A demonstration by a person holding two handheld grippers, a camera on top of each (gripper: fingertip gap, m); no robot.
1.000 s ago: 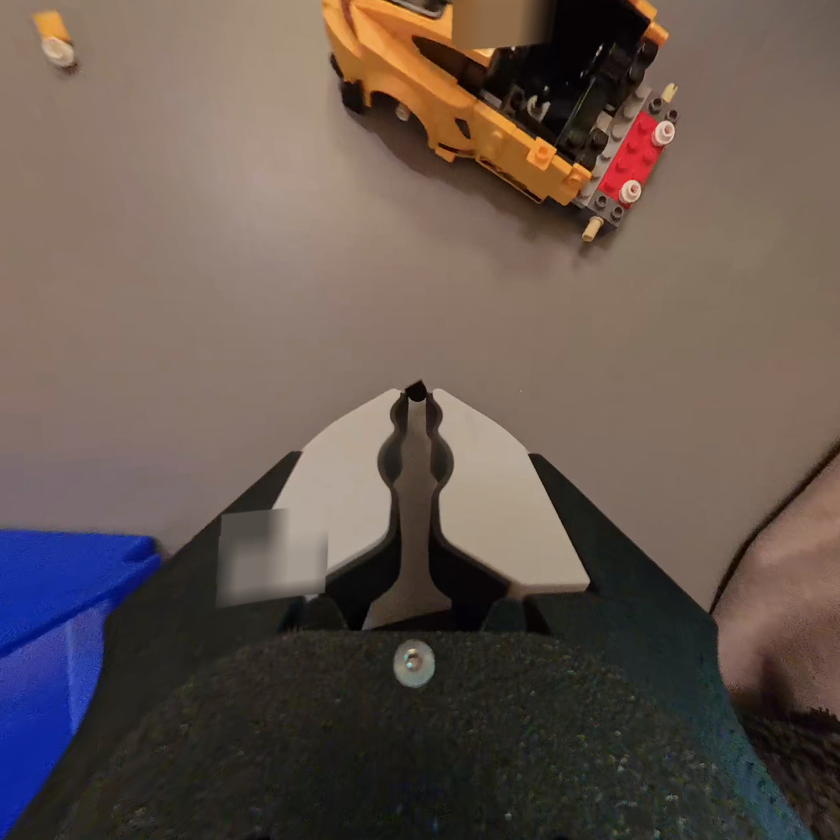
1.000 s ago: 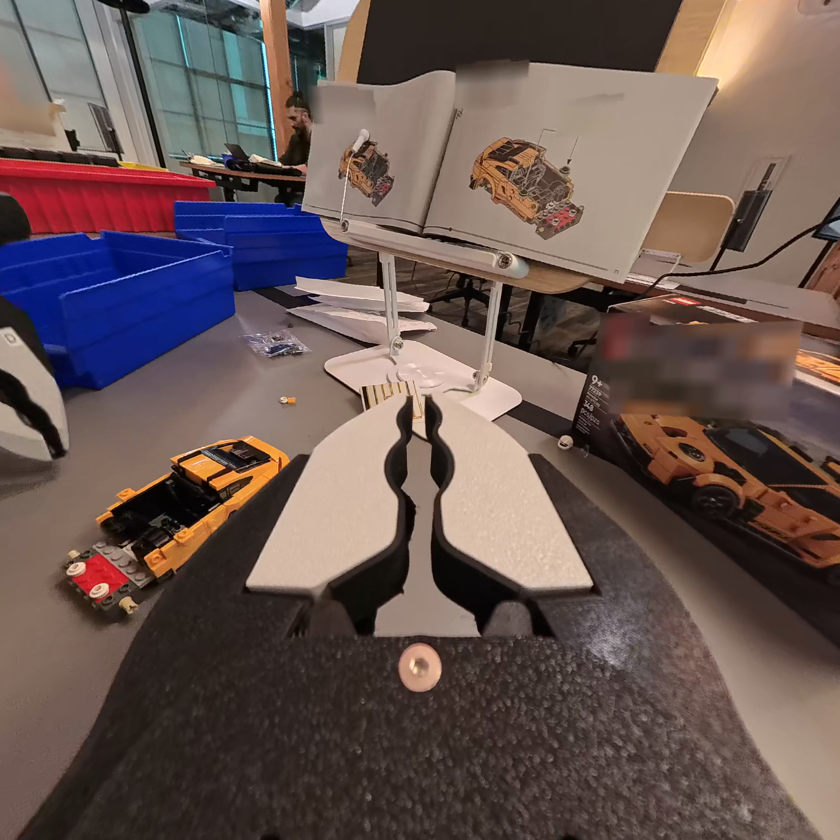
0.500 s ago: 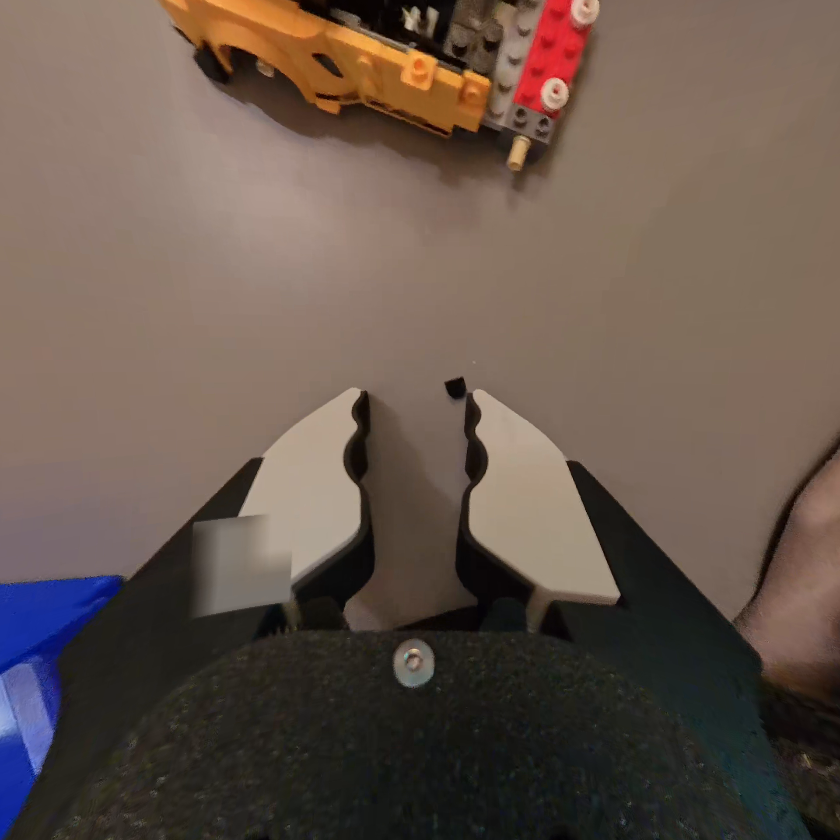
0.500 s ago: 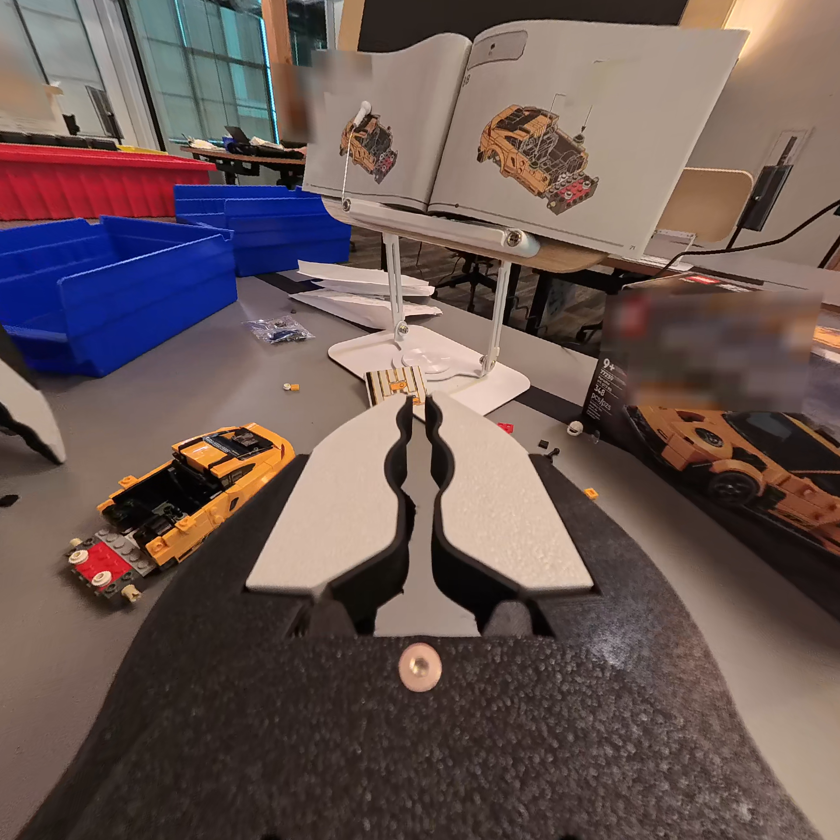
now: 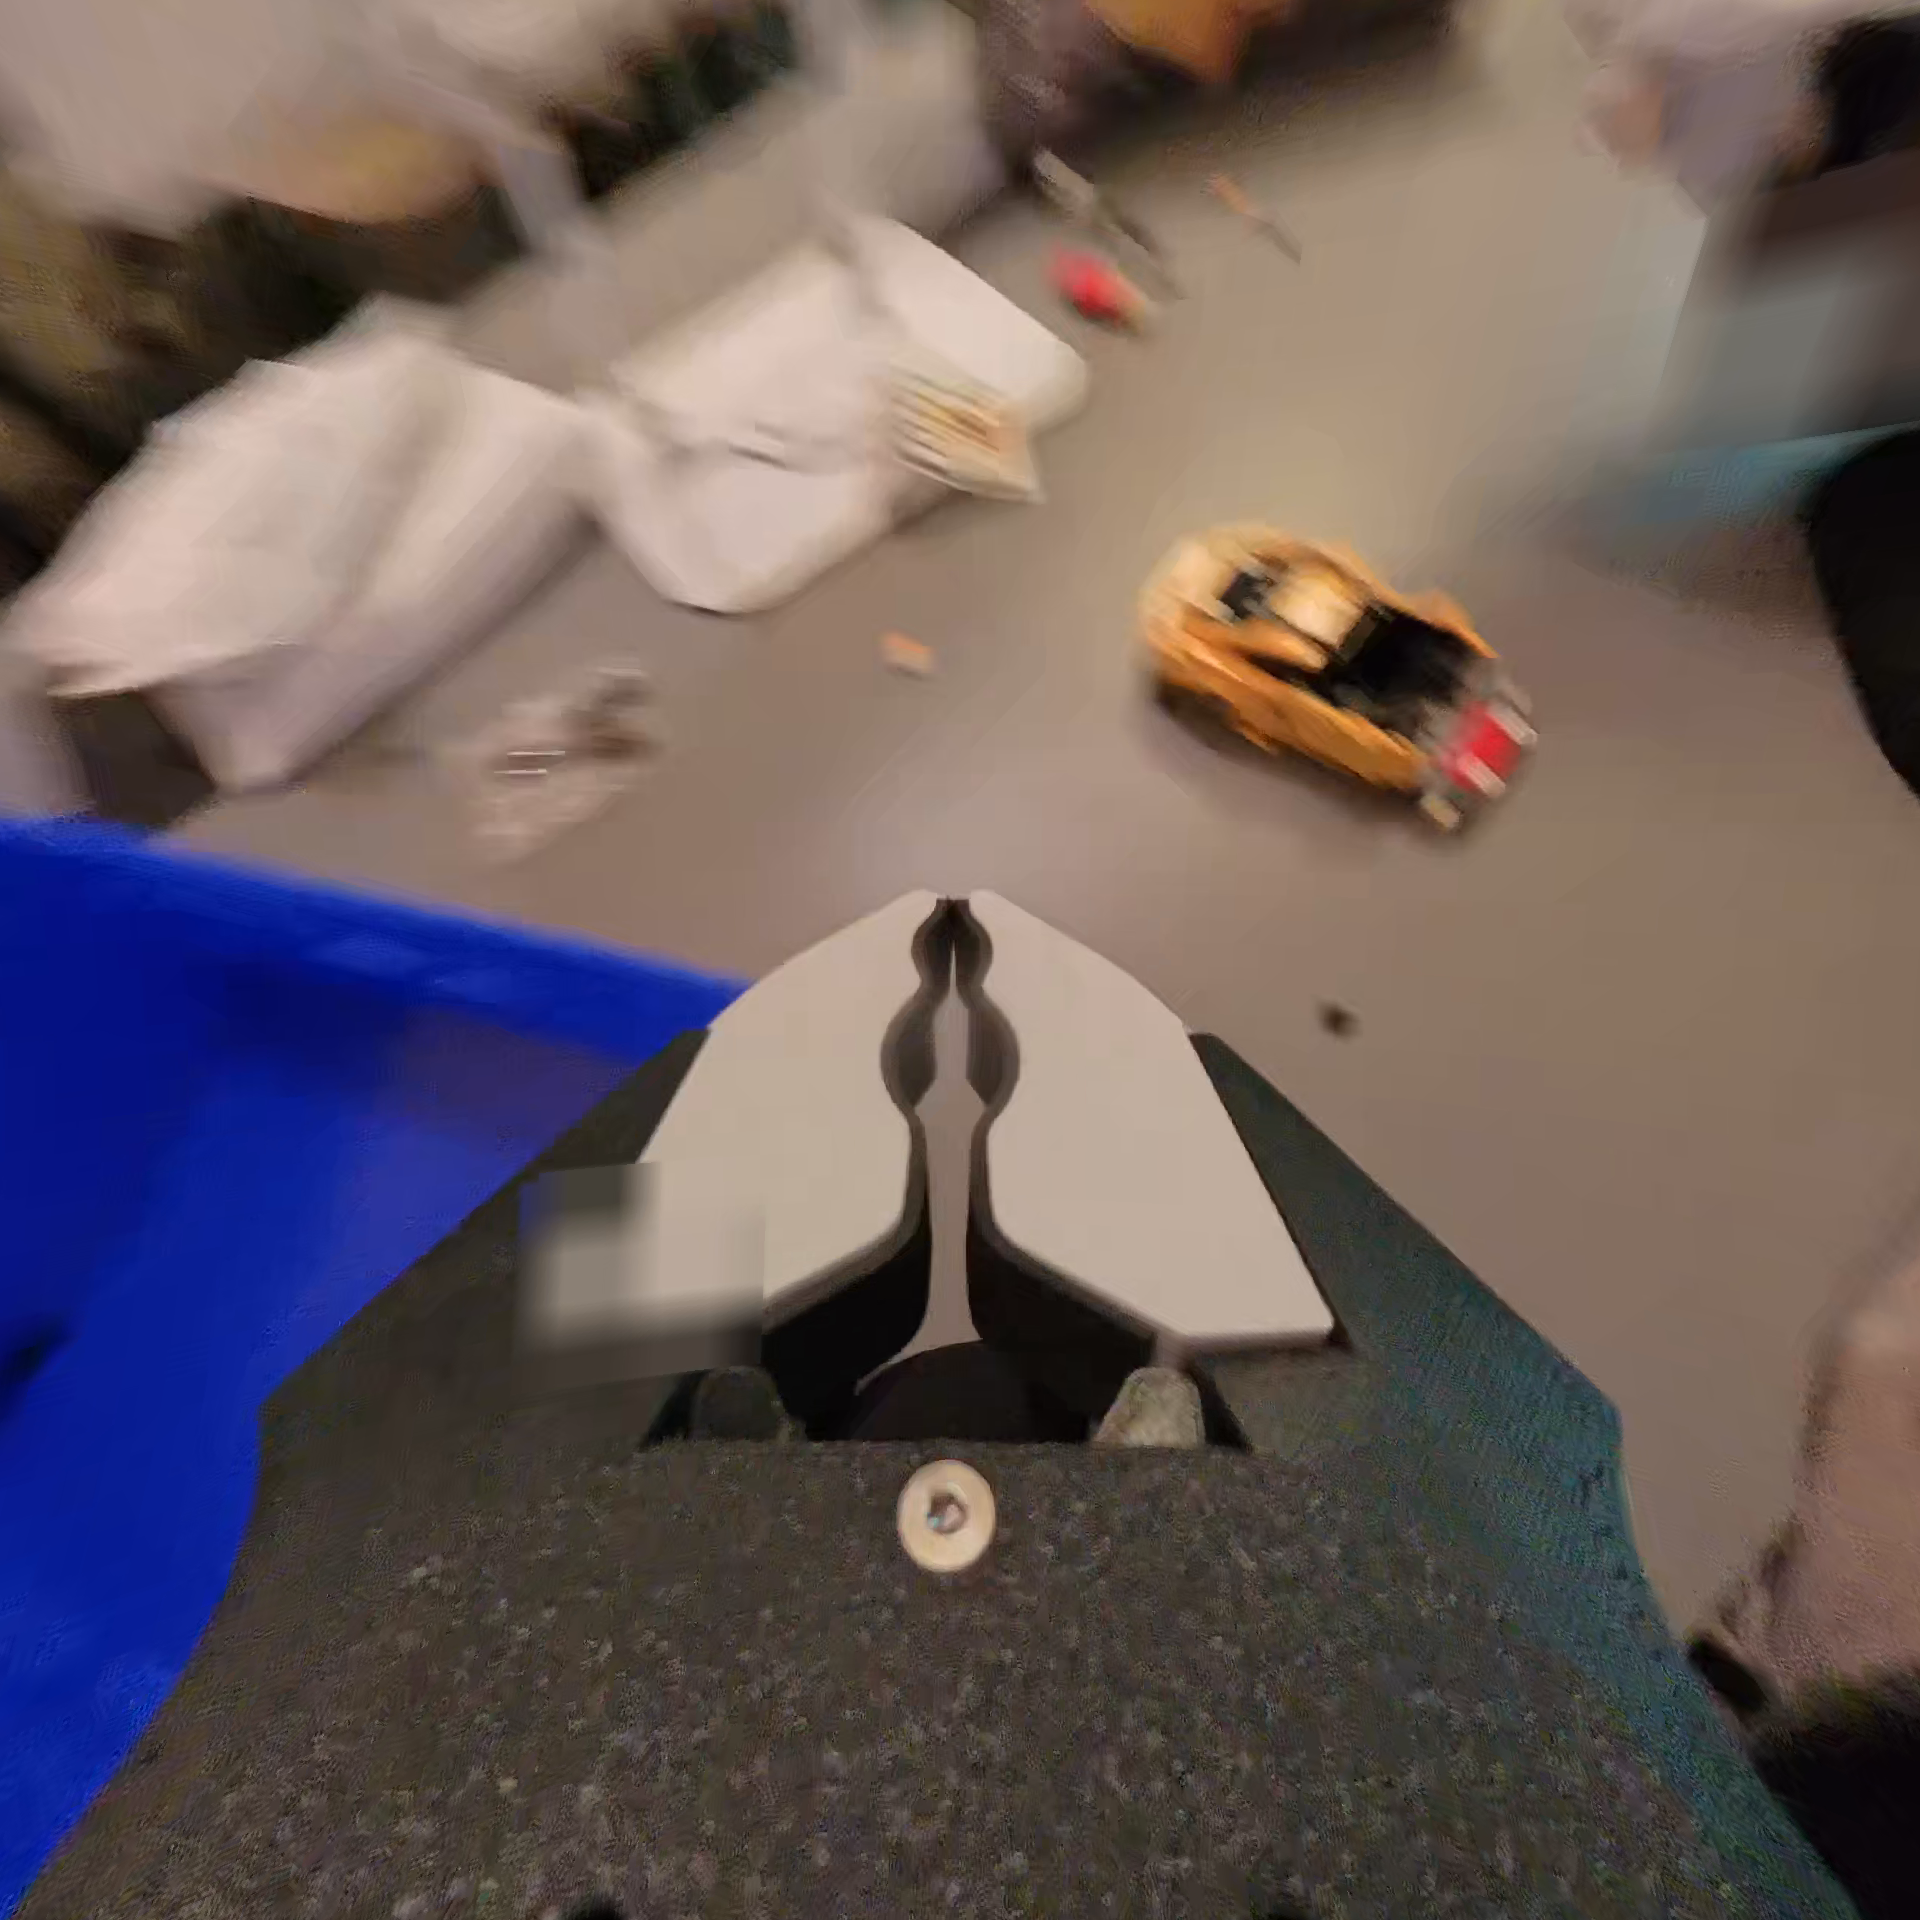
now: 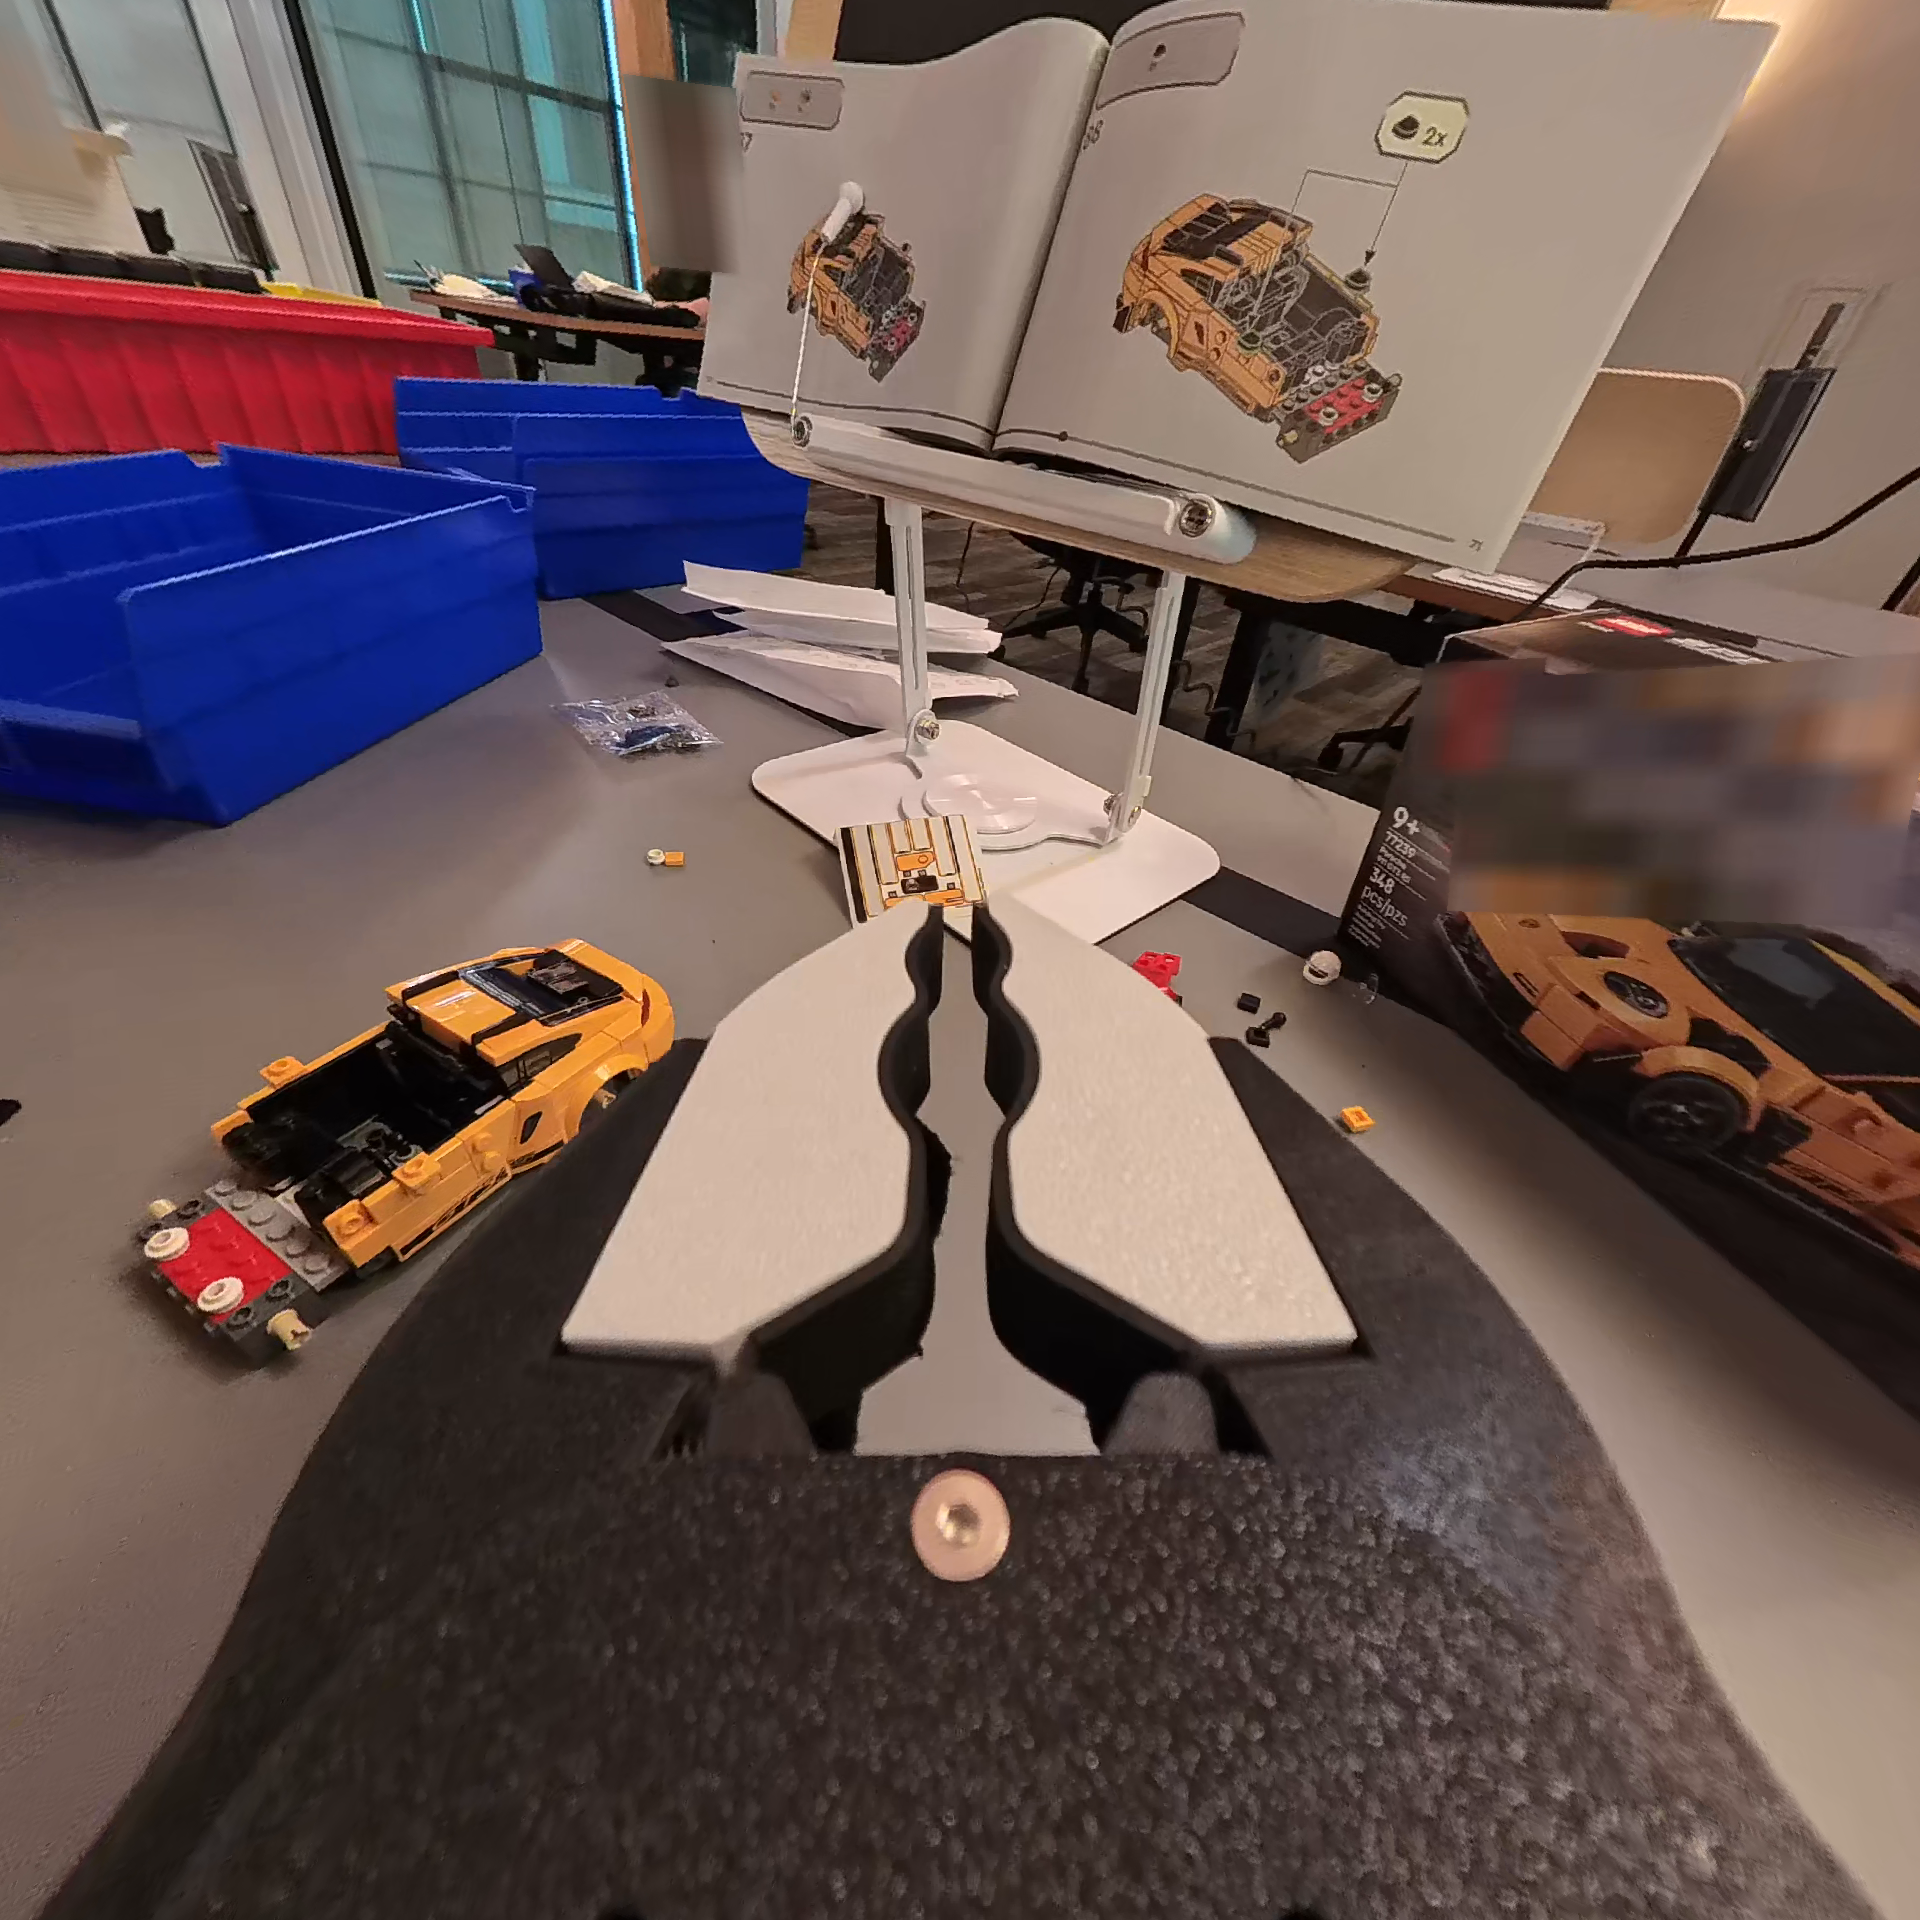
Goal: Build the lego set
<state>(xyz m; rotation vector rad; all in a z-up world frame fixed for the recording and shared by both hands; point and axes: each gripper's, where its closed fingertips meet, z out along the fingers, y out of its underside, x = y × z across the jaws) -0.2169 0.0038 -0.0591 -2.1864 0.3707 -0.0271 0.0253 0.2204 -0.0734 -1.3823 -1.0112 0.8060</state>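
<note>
In the left wrist view, smeared by motion, a blue bin (image 5: 260, 1039) is cut off at the left edge. Beside it the left gripper (image 5: 951, 902) has its fingertips pressed together on nothing, above the grey table (image 5: 1351, 1195). A small black bit (image 5: 1337, 1020) lies on the table just right of the tips, apart from them. Farther off sits a half-built orange toy car (image 5: 1320, 675). The white shapes (image 5: 312, 540) at upper left are too blurred to name.

In the right wrist view, blue bins (image 6: 260, 623) and a red bin (image 6: 208, 364) stand at left, with the car near the gripper's left side. The right gripper (image 6: 956, 914) shows a narrow slit between its fingertips. A sticker sheet (image 6: 909, 862) with orange and black shapes reaches those tips, and contact cannot be judged. Behind it a white stand (image 6: 1101, 862) carries an open booklet (image 6: 1247, 260) with drawings of the car. A red brick (image 6: 1156, 971) lies just right of the fingers. At far right a dark box (image 6: 1662, 1039) shows a picture of the car and small print. It is partly mosaicked and cut off.
</note>
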